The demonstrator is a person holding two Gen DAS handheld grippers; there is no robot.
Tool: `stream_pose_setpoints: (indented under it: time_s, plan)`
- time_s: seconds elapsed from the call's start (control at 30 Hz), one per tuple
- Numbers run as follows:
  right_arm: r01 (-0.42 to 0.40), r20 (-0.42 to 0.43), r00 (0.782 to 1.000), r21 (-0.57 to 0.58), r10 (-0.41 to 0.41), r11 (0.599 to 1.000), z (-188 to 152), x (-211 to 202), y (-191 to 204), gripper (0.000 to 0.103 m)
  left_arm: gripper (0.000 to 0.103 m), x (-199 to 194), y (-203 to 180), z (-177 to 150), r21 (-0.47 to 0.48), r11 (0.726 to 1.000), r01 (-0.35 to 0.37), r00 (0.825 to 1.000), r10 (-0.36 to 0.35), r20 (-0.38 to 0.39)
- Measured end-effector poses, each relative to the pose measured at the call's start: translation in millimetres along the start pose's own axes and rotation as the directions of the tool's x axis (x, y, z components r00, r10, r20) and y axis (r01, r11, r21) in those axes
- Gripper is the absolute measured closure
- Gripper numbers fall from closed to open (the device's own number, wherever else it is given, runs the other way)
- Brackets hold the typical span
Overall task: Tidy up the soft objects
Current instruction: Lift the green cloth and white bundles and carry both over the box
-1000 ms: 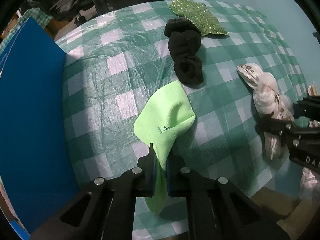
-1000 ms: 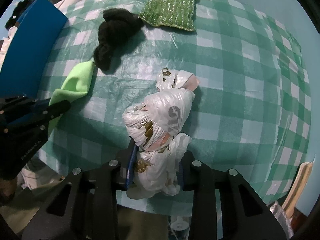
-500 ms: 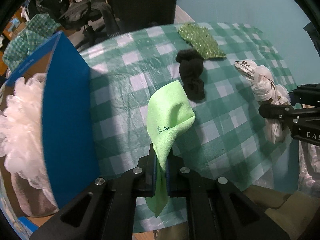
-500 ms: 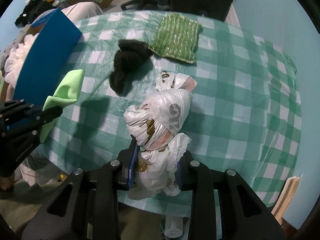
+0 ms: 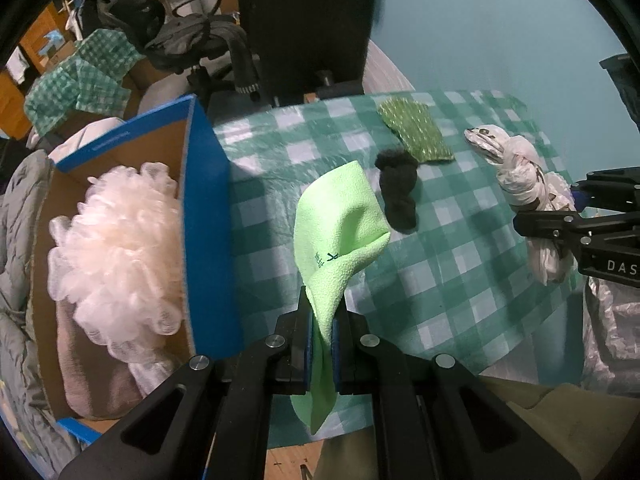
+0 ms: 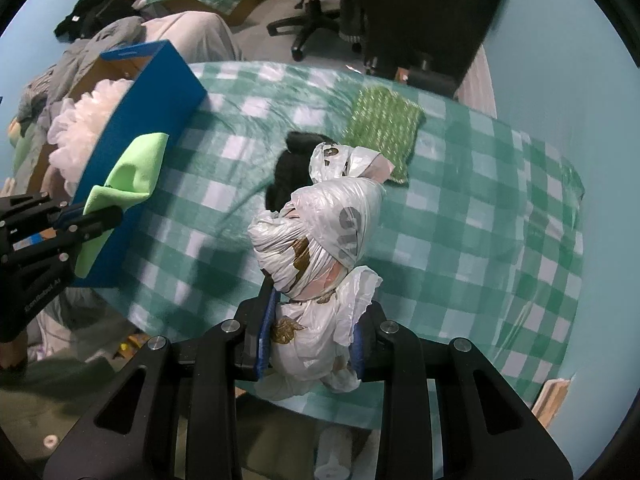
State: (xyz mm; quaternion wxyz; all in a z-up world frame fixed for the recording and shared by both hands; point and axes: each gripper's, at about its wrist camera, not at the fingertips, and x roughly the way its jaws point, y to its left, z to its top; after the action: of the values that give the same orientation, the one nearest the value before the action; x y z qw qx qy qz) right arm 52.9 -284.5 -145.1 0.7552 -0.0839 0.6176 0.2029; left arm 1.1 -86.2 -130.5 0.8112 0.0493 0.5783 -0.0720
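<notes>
Beside the counter (image 5: 440,280), at its left edge, you have the blue cardboard box (image 5: 208,216) standing open, and that looks like the collecting place: a pale mesh bath pouf (image 5: 116,248) already sits inside on something beige. The counter wears a green-and-white checked cover, and you hold both grippers above it, pointing steeply down, each with one soft thing hanging clear of the cloth; I judge that you lifted them so they can pass over the box wall.

Your right gripper (image 6: 312,344) has its jaws partway apart, closed on the knotted plastic bag bundle (image 6: 320,240). You grip it at the waist, so the bulk stands beyond the fingers: white, crinkled film with grey and brown print, twisted into a tight lump with loose tails.

Your left gripper (image 5: 324,340) is pinched fully together on the lime green cloth (image 5: 340,232), caught by one narrow fold. It is a thin, fine-textured cloth with small dark printing, draping in a cone between you and the box.

Two things lie on the counter far from you: a sparkly green knitted pad (image 5: 416,132) and, just beside it, a bunched black sock (image 5: 396,188).
</notes>
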Motion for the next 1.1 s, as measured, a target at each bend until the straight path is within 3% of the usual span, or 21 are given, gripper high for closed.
stream_pose_setpoints:
  time_s: [0.5, 1.1]
  plan:
    - [-0.037, 0.045, 0.998, -0.090, 0.041, 0.995, 28.3, -25.5, 40.0, 0.074, 0.096, -36.2, 31.8, -0.6, -0.087, 0.996, -0.019, 0.998, 0.024, 0.061]
    - [-0.116, 0.055, 0.990, -0.247, 0.133, 0.962, 59.3, -28.3, 123.9, 0.074, 0.096, -55.3, 88.8, -28.5, -0.221, 0.973, -0.064, 0.995, 0.080, 0.066]
